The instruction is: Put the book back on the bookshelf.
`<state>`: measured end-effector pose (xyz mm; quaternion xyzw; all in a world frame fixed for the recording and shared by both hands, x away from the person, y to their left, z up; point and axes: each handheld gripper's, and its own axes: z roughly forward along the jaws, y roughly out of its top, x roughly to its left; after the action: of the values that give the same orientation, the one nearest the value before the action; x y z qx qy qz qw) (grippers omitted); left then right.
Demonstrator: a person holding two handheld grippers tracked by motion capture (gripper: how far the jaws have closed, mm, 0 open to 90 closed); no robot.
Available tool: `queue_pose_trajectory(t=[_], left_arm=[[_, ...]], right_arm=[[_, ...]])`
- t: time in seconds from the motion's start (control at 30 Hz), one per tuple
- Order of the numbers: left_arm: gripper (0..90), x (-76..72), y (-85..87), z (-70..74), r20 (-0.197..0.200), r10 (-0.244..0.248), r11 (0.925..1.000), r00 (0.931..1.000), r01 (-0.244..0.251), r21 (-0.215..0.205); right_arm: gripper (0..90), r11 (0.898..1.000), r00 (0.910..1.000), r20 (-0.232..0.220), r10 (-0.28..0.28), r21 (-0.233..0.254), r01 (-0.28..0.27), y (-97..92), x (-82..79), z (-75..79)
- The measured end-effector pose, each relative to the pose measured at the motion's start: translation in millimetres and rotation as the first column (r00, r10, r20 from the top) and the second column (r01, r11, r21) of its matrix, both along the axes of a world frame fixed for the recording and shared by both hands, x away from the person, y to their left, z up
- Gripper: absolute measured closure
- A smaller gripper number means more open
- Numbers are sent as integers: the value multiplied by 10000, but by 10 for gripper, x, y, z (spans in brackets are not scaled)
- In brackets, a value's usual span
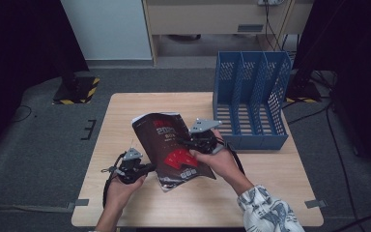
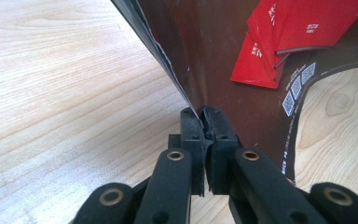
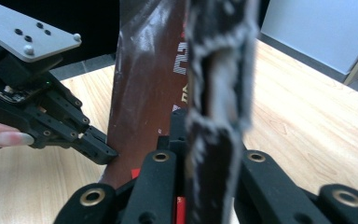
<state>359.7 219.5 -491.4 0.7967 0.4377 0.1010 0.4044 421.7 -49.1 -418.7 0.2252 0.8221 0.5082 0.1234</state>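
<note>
Black fingers, left: on my left gripper I see the two fingers pressed together on the lower edge of the magazine, pinching the glossy cover between the pads.
Black fingers, right: my right gripper has its fingers closed on the frayed, greyish spine edge of the same magazine, which rises straight up between them.
Magazine: dark brown cover with red booklets printed on it and white lettering; in the high view I see it held tilted above the worktop, bowed between the two grips, its lower corner near the wood.
Left gripper, from above: it sits at the magazine's left lower edge, my left hand wrapped round its body.
Right gripper, from above: it bites the right edge, grey plate on top, my right hand behind it with a patterned sleeve.
File rack: a blue perforated file rack with three slots stands on the far right part of the worktop, just beside the right gripper, apart from the magazine.
Worktop: pale wood.
</note>
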Motion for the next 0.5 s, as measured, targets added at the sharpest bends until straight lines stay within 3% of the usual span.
queue_pose_trajectory(t=[0.1,0.3,0.5], left_arm=[[878,-17,7,40,121,25,10000,9999,-25,10],[880,-36,41,162,722,154,9994,9973,-176,303],[880,-32,41,170,744,86,9990,9972,-117,421]], right_arm=[[842,9999,10000,43,-41,93,40,-13,2,13],[845,9995,9999,113,-104,296,100,-64,8,65],[846,9992,9999,72,-109,386,106,-72,18,57]])
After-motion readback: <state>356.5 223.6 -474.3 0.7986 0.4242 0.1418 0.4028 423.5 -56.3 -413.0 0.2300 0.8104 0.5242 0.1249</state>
